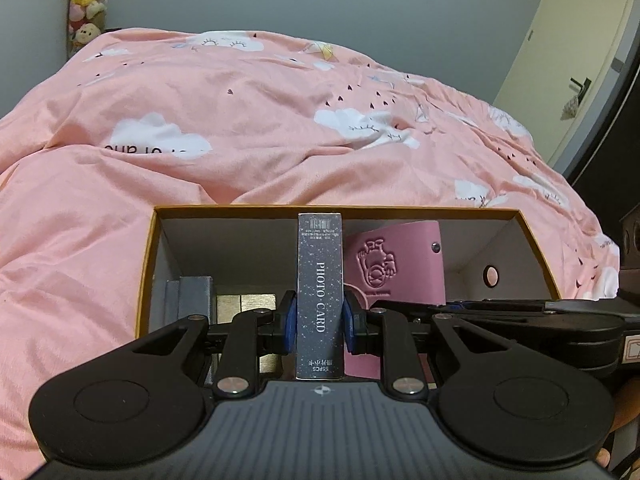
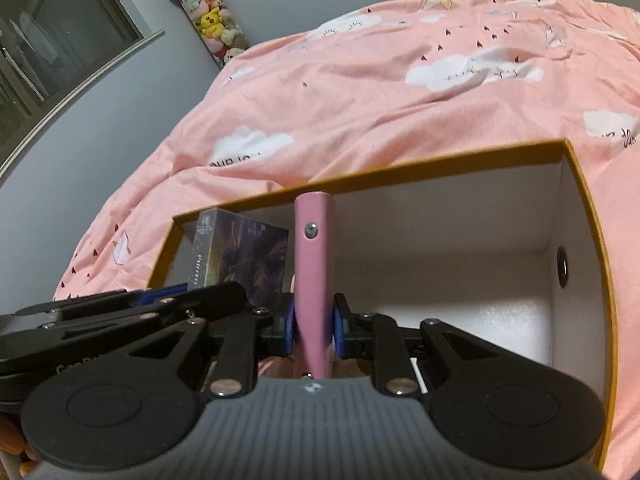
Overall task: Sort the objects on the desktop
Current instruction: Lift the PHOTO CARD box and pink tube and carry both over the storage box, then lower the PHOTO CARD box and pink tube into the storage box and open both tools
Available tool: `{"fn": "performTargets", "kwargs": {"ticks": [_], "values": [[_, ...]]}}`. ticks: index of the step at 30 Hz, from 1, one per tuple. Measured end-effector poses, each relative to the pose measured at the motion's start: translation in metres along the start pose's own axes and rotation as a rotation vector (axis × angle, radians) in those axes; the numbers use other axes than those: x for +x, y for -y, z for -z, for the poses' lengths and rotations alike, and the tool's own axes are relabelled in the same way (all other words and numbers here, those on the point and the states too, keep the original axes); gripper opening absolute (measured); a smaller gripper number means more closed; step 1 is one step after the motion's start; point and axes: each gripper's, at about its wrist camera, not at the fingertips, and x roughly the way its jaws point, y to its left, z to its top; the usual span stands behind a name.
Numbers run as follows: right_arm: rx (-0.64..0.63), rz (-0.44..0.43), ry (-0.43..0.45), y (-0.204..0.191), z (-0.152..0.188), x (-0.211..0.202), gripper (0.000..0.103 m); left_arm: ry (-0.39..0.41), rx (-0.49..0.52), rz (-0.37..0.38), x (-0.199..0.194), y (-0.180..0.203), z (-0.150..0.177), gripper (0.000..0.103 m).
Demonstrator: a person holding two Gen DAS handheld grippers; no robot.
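Note:
My left gripper is shut on a dark speckled box marked PHOTO CARD, held upright over the open cardboard box. My right gripper is shut on the edge of a pink card holder with a metal snap, also standing on end inside the same cardboard box. In the left wrist view the pink card holder shows its embossed face just right of the photo card box. In the right wrist view the photo card box stands left of the pink holder, with the left gripper's arm in front of it.
The cardboard box has an orange rim and white inner walls, with a round hole in its right wall. A grey block and gold pieces lie at its left end. It rests on a pink cloud-print duvet. Plush toys hang by the wall.

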Motion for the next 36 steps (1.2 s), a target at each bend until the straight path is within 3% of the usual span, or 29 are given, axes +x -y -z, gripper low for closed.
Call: {"fn": "performTargets", "kwargs": {"ticks": [17,27,31,33,36], "values": [[0.076,-0.05,-0.035,0.016,0.0,0.013,0.021,-0.128,-0.045,-0.032,0.036,-0.006,-0.012,0.026],[0.066,-0.074,-0.02,0.014,0.004,0.002,0.031,-0.069,-0.044,-0.021,0.017,-0.009,-0.009,0.027],[0.076,-0.083,-0.018,0.014,0.004,-0.001,0.031,-0.046,-0.055,-0.011,0.007,-0.01,-0.004,0.027],[0.079,-0.092,-0.018,0.013,0.003,-0.001,0.025,-0.037,-0.065,-0.013,0.002,-0.012,-0.001,0.027],[0.097,-0.139,-0.027,0.009,0.002,0.002,0.023,-0.028,-0.076,-0.019,-0.002,-0.014,0.002,0.027]]}}
